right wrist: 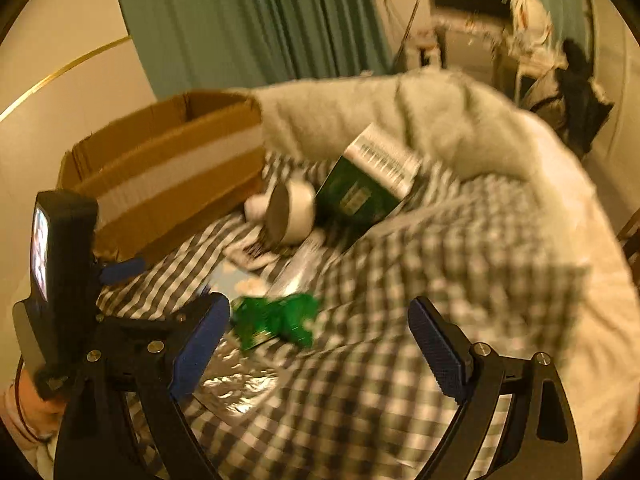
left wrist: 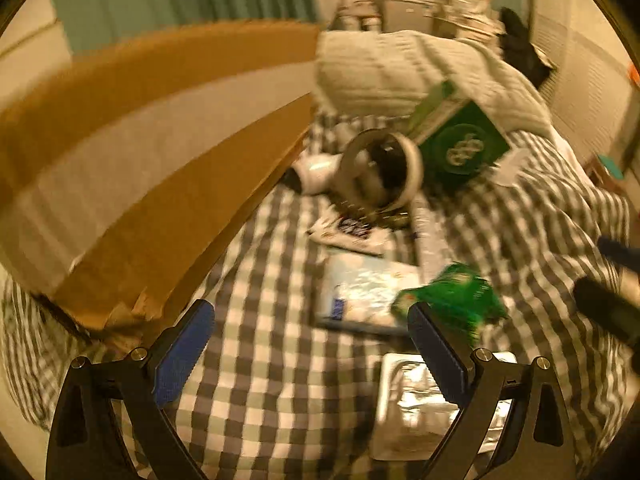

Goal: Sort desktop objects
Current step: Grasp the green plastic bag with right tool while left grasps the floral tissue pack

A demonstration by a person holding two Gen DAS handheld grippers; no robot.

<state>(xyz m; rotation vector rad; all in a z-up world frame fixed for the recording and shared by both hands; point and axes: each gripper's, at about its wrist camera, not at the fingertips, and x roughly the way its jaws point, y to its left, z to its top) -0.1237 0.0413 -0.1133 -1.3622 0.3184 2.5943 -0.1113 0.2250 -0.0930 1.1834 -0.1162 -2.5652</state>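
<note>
Loose objects lie on a checked cloth (left wrist: pixel 280 380). A crumpled green packet (left wrist: pixel 452 296) lies just beyond my left gripper's right finger; it also shows in the right wrist view (right wrist: pixel 276 320). A silver foil pack (left wrist: pixel 416 404) lies under that finger and shows too in the right wrist view (right wrist: pixel 236 384). A white plastic pack (left wrist: pixel 360 292), a tape roll (left wrist: pixel 384 168), a white bottle (left wrist: pixel 316 172) and a green box (left wrist: pixel 460 140) lie farther off. My left gripper (left wrist: pixel 312 352) is open and empty. My right gripper (right wrist: pixel 320 344) is open and empty above the cloth.
A large cardboard box (left wrist: pixel 140 160) stands at the left of the cloth, also seen in the right wrist view (right wrist: pixel 172 168). A cream knitted blanket (right wrist: pixel 400 120) is heaped behind the objects. The left gripper's body (right wrist: pixel 60 280) shows at left in the right wrist view.
</note>
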